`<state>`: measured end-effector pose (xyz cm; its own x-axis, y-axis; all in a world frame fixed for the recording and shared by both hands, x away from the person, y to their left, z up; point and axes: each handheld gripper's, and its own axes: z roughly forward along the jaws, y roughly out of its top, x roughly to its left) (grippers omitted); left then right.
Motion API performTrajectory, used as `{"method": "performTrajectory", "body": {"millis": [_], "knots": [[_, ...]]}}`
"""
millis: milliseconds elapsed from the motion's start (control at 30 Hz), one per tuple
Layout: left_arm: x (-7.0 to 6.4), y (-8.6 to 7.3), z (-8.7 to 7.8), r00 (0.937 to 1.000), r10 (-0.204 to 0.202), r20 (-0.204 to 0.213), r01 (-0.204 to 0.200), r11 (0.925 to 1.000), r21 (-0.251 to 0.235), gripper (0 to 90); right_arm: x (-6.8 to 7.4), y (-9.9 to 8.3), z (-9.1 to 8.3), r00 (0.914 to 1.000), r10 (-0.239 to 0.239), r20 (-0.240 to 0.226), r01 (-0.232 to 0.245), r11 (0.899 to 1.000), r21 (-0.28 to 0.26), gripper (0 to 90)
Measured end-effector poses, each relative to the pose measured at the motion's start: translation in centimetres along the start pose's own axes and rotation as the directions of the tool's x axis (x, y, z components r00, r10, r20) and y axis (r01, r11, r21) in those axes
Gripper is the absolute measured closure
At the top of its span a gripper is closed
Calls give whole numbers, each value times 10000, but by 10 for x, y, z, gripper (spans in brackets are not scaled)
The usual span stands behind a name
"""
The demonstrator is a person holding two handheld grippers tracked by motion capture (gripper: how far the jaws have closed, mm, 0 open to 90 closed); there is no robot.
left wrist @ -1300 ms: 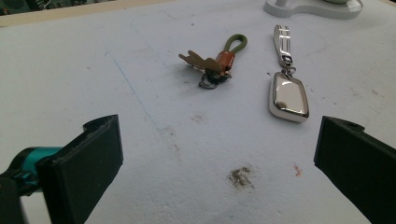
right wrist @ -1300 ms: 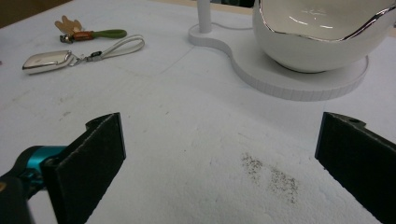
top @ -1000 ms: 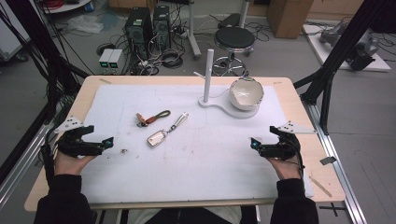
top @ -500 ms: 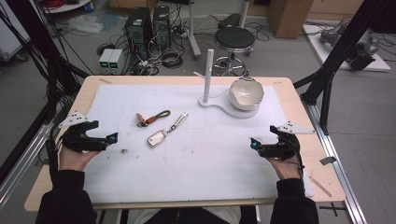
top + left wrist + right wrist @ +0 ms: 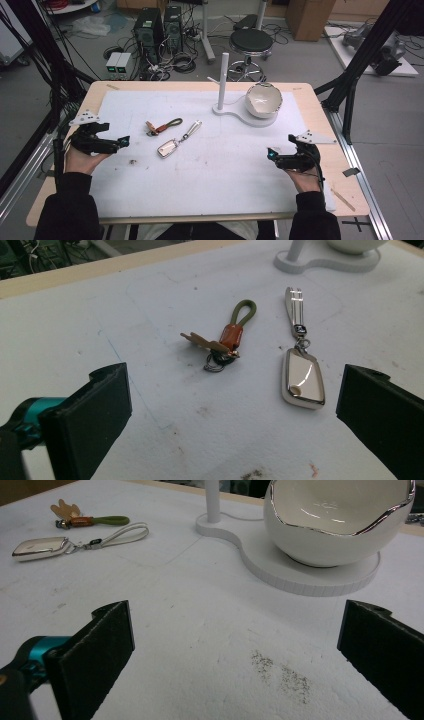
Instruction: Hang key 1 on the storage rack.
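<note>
Left gripper (image 5: 124, 142), fingers released, is approaching the key fob (image 5: 302, 377) at frame centre; right gripper (image 5: 270, 154) is idling, released; next: closing in.

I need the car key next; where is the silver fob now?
In the high view the silver fob lies left of centre on the white mat, just right of the olive-loop key ring, ahead of the left tool.

Brown-and-green loop keychain (image 5: 223, 337) with tan key lies flat on white mat; silver-white key fob (image 5: 302, 376) with white strap lies flat just beside it, apart.
</note>
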<state>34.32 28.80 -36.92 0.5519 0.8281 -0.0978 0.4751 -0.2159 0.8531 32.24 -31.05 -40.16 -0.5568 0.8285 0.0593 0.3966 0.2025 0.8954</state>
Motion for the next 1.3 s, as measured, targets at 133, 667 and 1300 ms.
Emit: {"method": "performTrajectory", "body": {"millis": [133,667,1300], "knots": [[-1,9,10,9994,309,140,-314,9989,347,17,1,0,2,10000,-64,-7,64,10000,0,7],[-8,44,47,9903,1061,900,-1163,9862,1174,17,3,-1,1,9993,-289,216,290,9996,-34,6],[-16,81,91,9713,1771,1586,-2092,9536,2164,23,1,-2,-3,9987,-180,484,193,9995,-252,7]]}}
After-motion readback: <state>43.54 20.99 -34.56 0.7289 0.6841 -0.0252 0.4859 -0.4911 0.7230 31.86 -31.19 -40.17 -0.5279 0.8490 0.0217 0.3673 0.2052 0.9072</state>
